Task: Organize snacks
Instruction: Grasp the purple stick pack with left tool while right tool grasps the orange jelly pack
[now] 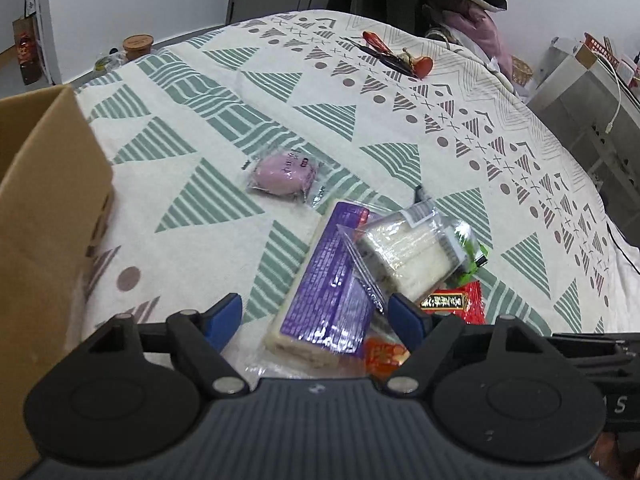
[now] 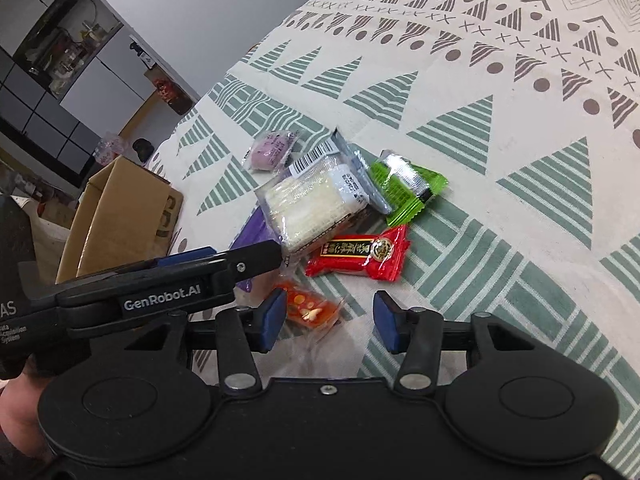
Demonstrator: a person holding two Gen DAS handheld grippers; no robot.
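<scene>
A pile of snacks lies on the patterned cloth. My left gripper [image 1: 318, 314] is open with its jaws on either side of a purple-labelled cake pack [image 1: 326, 286], just above it. A clear sandwich pack [image 1: 404, 254] leans on it, also in the right wrist view [image 2: 308, 210]. A red pack [image 2: 360, 258], a green pack [image 2: 404, 188], a small orange pack [image 2: 308, 308] and a pink bun pack [image 1: 282, 174] lie around. My right gripper [image 2: 330, 316] is open and empty, low over the orange pack. A cardboard box [image 1: 44, 184] stands at the left.
The left gripper's body [image 2: 160, 284] crosses the right wrist view at the left. Keys with a red fob [image 1: 394, 54] lie at the far side of the table. A jar with a wooden lid [image 1: 138, 46] and shelves stand beyond the table's edge.
</scene>
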